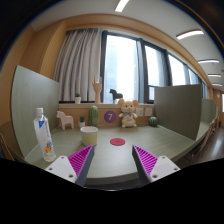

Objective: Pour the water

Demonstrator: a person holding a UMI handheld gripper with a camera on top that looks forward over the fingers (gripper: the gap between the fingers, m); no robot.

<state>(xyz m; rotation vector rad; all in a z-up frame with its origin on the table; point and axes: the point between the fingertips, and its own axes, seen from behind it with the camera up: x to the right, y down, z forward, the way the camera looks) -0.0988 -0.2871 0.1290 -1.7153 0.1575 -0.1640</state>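
A tall white bottle [45,134] with a blue label and blue cap stands upright on the table [120,160], left of and a little beyond my left finger. A small pale cup [89,134] stands farther ahead, left of centre. A round red coaster [118,142] lies flat on the table just ahead of the fingers. My gripper [113,162] is open and empty, its magenta pads [80,159] spread wide above the near table, with nothing between them.
Toy figures line the back of the table by the window: a pale animal [66,120], a purple block [110,116], a plush doll [129,115], a dark horse [116,96]. A green bottle [93,115] stands there too. Grey partitions [178,108] flank both sides.
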